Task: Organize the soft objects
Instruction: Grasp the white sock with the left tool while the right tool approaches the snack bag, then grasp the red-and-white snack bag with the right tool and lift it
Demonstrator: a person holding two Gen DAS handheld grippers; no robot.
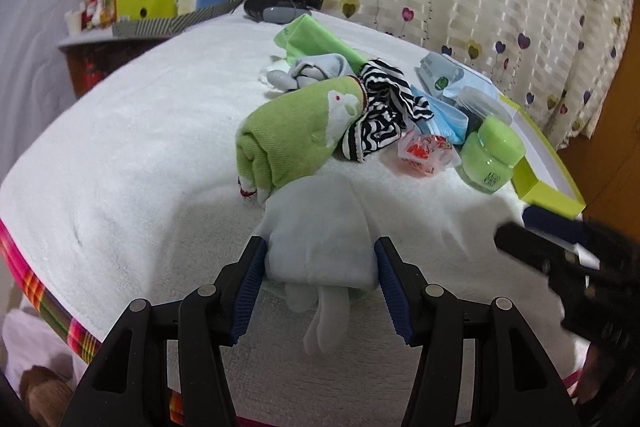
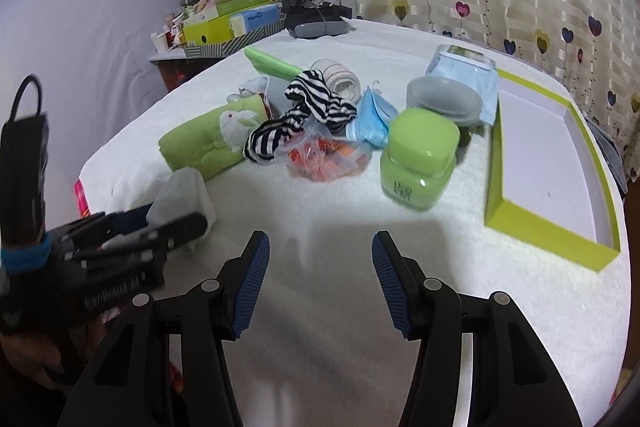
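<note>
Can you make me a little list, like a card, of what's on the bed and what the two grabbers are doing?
surface: white towel
left gripper: jaws on both sides of a white cloth, pads touching it
right gripper: open, nothing between the jaws
soft things in pile: green rolled towel, striped cloth, blue face mask
hard things: green jar, snack packet
box: green tray, nothing inside

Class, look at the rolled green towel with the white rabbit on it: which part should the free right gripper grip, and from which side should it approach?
Grip the rolled green towel across its middle, coming down from above with the fingers straddling the roll's width. It lies on its side as a thick, soft roll, so it should compress between the pads. Its far end touches the striped cloth; stay toward the near end. The right gripper is open.
</note>
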